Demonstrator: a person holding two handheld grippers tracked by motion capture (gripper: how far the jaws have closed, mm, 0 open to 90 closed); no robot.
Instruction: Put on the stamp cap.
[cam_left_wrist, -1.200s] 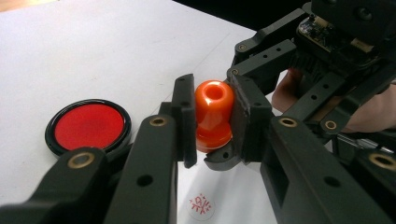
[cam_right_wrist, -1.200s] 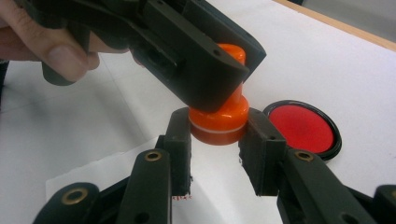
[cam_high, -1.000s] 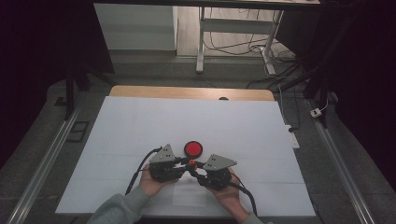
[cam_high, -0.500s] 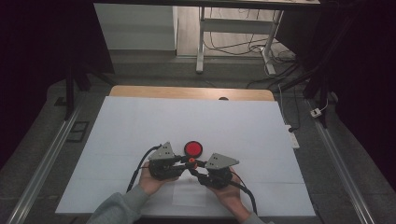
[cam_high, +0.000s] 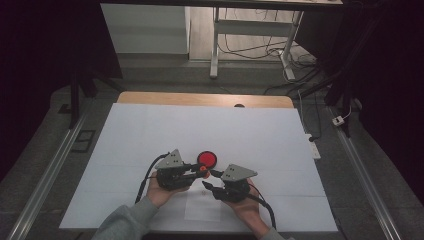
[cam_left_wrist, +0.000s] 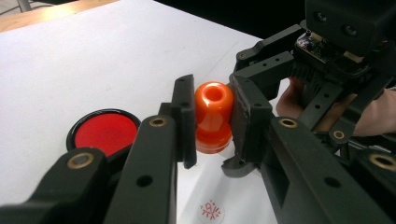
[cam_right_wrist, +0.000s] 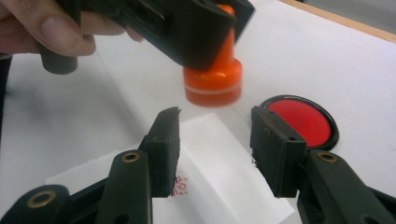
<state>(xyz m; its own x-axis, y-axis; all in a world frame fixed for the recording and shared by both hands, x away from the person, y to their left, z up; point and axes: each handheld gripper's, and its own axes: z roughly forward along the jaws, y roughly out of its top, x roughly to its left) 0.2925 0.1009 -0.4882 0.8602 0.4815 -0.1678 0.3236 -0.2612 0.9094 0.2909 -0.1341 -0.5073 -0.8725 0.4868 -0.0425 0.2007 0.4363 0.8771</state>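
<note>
My left gripper (cam_high: 199, 170) is clamped on the orange stamp (cam_left_wrist: 213, 116), holding it upright just above the paper slip (cam_right_wrist: 219, 186) beside the red ink pad (cam_high: 207, 159), so its inked face can press straight down. My right gripper (cam_right_wrist: 215, 149) has just been opening, its jaws parted and empty over the slip, giving the stamp room.

One orange stamp (cam_left_wrist: 213, 116) with a knob-shaped handle. One round red ink pad (cam_high: 207, 159) in a black case. One small slip of white paper (cam_right_wrist: 219, 182) carrying two red stamped marks, one seen in the left gripper view (cam_left_wrist: 211, 209) and one in the right gripper view (cam_right_wrist: 180, 185). One large white sheet (cam_high: 150, 135) over one wooden table (cam_high: 150, 97). Two black grippers, a left gripper (cam_high: 202, 170) and a right gripper (cam_high: 208, 179), each in one hand: two hands.
</note>
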